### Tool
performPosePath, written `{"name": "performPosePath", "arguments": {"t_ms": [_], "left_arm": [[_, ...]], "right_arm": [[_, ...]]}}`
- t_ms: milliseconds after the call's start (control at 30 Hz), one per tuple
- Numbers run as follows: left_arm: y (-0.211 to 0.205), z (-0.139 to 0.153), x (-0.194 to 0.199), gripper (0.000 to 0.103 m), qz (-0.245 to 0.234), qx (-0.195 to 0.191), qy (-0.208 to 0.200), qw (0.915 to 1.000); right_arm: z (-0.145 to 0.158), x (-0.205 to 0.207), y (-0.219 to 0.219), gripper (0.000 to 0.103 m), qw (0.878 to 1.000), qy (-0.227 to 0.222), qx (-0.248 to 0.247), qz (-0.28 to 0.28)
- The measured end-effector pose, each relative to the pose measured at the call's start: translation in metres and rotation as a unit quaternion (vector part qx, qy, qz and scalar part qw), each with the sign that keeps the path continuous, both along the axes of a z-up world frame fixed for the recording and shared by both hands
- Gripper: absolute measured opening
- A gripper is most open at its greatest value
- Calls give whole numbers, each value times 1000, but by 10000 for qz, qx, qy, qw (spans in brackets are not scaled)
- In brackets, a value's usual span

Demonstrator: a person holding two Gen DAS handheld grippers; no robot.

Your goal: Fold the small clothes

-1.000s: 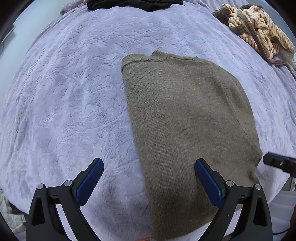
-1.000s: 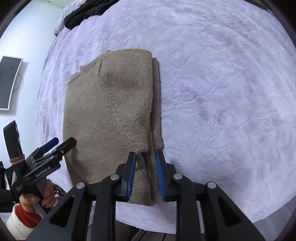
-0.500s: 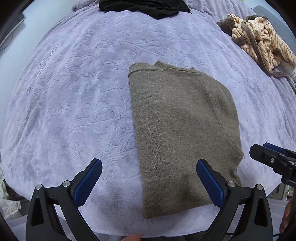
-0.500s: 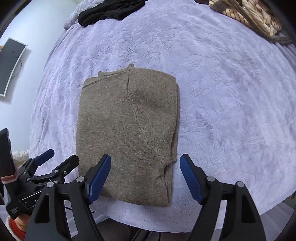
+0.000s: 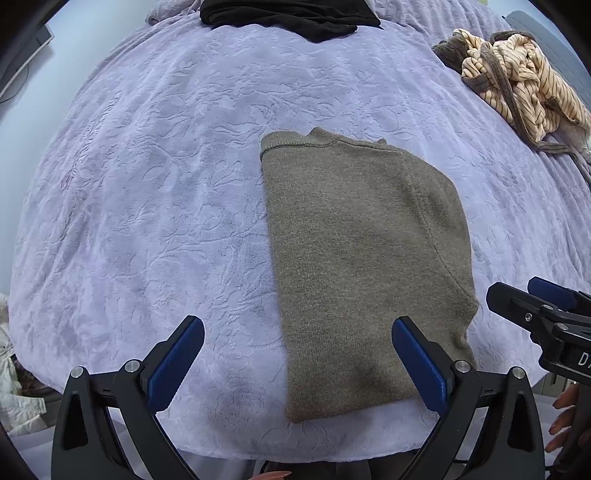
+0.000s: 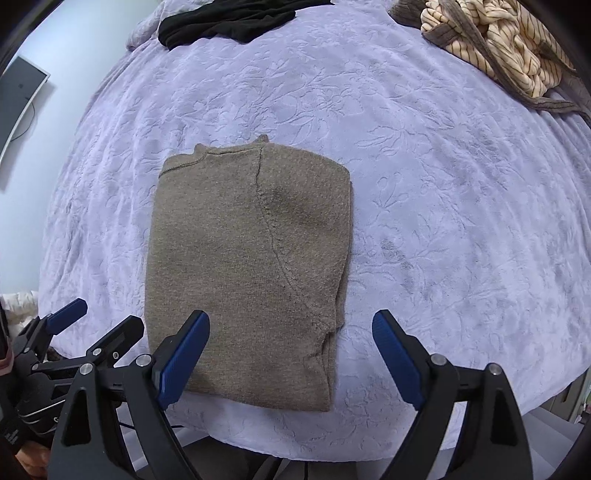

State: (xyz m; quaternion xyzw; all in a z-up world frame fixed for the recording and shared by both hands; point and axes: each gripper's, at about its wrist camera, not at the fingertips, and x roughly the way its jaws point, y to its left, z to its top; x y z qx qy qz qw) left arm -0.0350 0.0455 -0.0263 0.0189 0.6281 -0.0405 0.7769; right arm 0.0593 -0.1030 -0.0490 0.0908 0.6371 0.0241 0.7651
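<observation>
The olive-brown knit sweater (image 6: 243,266) lies flat on the lavender bedspread (image 6: 443,166), near its front edge, folded into a long rectangle with the sleeves tucked in along the sides and the neckline away from the person; laid this way it looks ready for a crosswise fold that would bring the hem up toward the collar

The right gripper (image 6: 291,354) hangs just above the sweater's near right corner with its jaws opening, already spread wide, and nothing between the blue pads; one pad shows over the knit, the other over bare bedspread just beside it, so the folded side edge sits in the gap untouched. The left gripper (image 5: 295,363) hovers over the sweater's near left edge, jaws wide apart and empty as well, one pad over the bedspread and the other over the knit. Both point steeply down at the sweater's hem end, which I judge is where the next grasp belongs

Well beyond the sweater, a black garment (image 5: 291,16) lies at the far edge and a striped cream bundle (image 5: 517,77) sits far to its right, probably waiting their turn
</observation>
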Motion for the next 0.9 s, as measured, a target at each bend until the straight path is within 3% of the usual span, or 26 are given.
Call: {"name": "performPosePath", "arguments": {"t_ms": [900], "left_arm": [[4, 6, 2, 102, -12, 36, -34, 10000]], "right_arm": [[-3, -1, 0, 92, 9996, 209, -145, -128]]}}
